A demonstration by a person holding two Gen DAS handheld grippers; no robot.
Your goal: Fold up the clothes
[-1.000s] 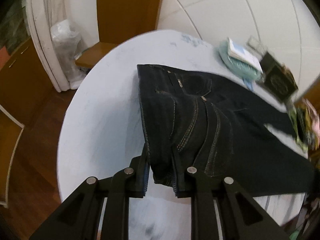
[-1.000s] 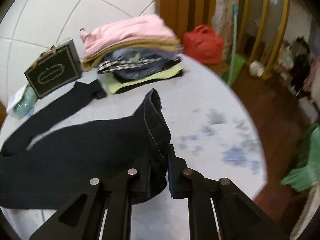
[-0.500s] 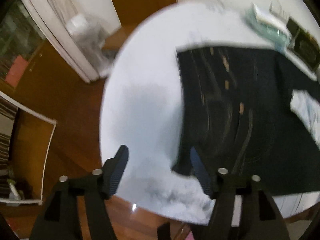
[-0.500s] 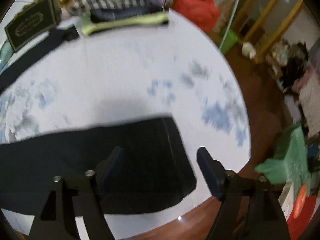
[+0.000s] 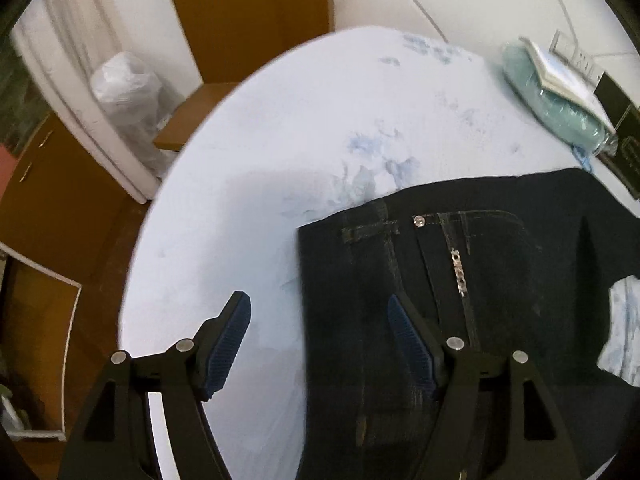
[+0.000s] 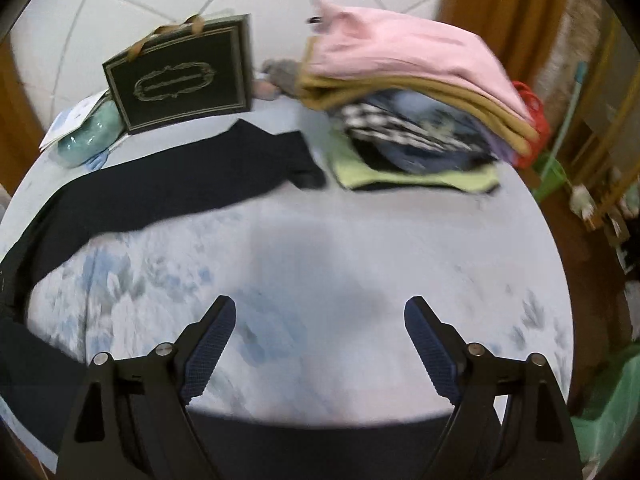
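— What is getting cut off?
— The dark jeans (image 5: 480, 280) are running past the frame's lower edge behind the left gripper (image 5: 318, 312).
— And the folded pile (image 6: 416, 96)?
— Blurring; its lower layers are hiding under the pink top.

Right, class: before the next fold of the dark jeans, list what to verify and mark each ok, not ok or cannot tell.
1. Left gripper open, holding nothing: ok.
2. Right gripper open, holding nothing: ok.
3. Dark jeans lying on the table: ok.
4. Legs laid together: not ok, far leg splays apart.
5. Far leg clear of the folded stack: cannot tell, cuff lies close.
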